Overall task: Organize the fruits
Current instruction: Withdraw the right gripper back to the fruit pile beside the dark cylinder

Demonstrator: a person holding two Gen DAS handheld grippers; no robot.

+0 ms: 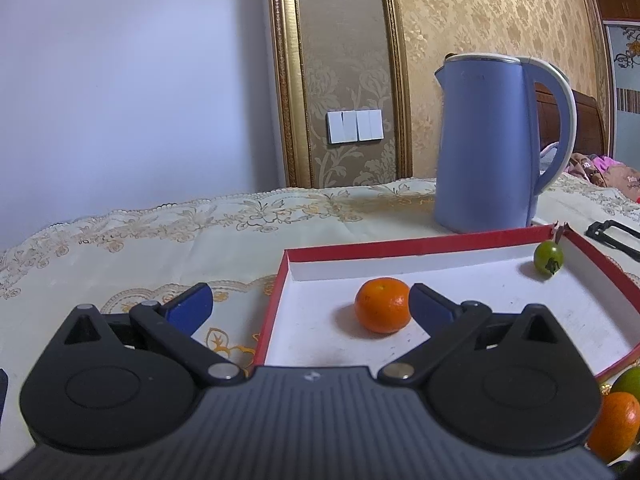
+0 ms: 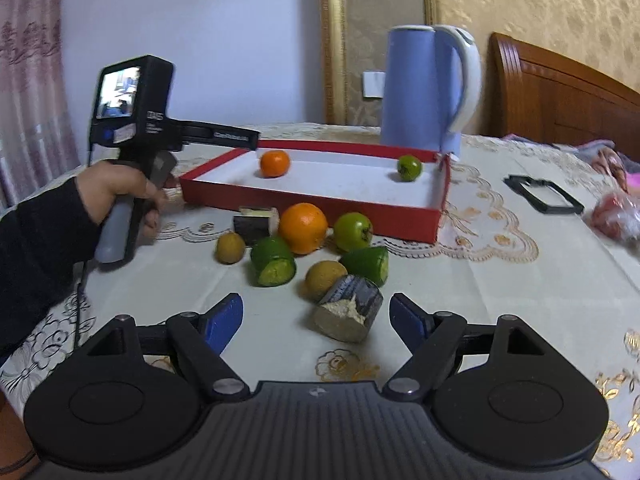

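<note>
A red tray with a white floor (image 2: pixel 400 222) (image 1: pixel 276 280) holds a small tangerine (image 1: pixel 383 305) (image 2: pixel 274 163) and a small green fruit (image 1: pixel 548 257) (image 2: pixel 409 167). My left gripper (image 1: pixel 310 306) is open and empty at the tray's left rim; its right finger stands beside the tangerine. In front of the tray lie a big orange (image 2: pixel 303 228), a green fruit (image 2: pixel 353 231), two cut green pieces (image 2: pixel 273 262) (image 2: pixel 367 265), two yellow-brown fruits (image 2: pixel 230 247) (image 2: pixel 325 274) and two dark cut chunks (image 2: pixel 348 314) (image 2: pixel 256 225). My right gripper (image 2: pixel 316 320) is open around the nearer chunk.
A blue electric kettle (image 1: pixel 486 144) (image 2: pixel 424 88) stands just behind the tray. A black rectangular frame (image 2: pixel 542 193) and a red bagged item (image 2: pixel 614 210) lie at the right on the embroidered tablecloth. A wooden headboard (image 2: pixel 560 96) is behind.
</note>
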